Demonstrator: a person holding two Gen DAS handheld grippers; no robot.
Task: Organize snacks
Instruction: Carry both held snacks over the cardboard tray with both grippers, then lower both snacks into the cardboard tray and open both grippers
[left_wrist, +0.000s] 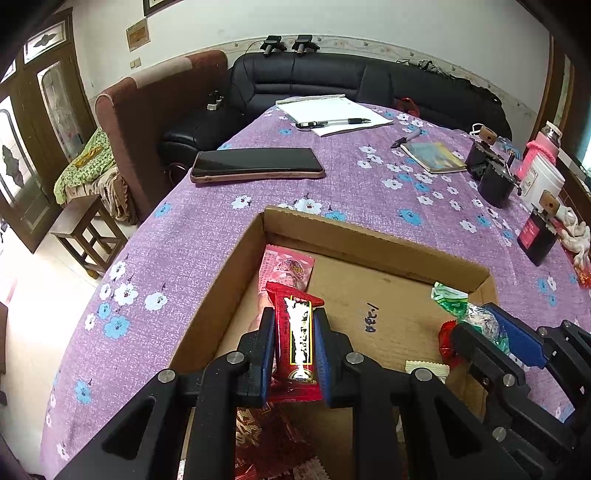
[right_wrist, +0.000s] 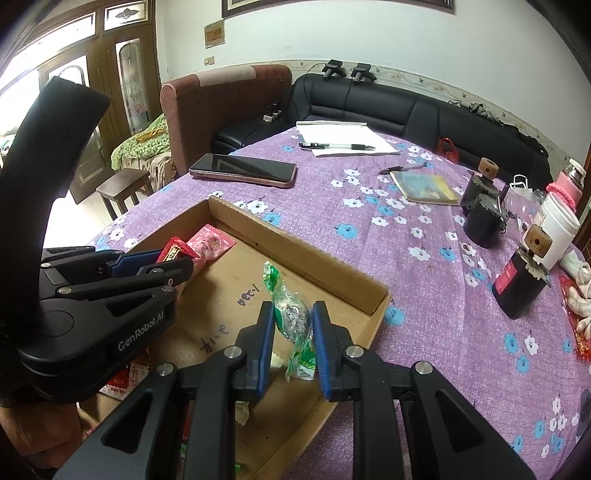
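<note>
Snacks: red bar (left_wrist: 297, 341) clamped in left gripper (left_wrist: 294, 354), green candy (right_wrist: 291, 317) pinched in right gripper (right_wrist: 293, 345), both above the box (left_wrist: 373, 236); pink pack (left_wrist: 288, 267) lying inside at 11 o'clock. Risk: slick wrappers slipping, or grippers knocking together over the box. Phone (left_wrist: 256, 164) at 12 o'clock, jars (right_wrist: 484, 216) at 2, well apart.

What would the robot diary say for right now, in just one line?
left gripper: shut on red snack bar | right gripper: shut on green-wrapped candy | both over cardboard box | pink packet in box
</note>
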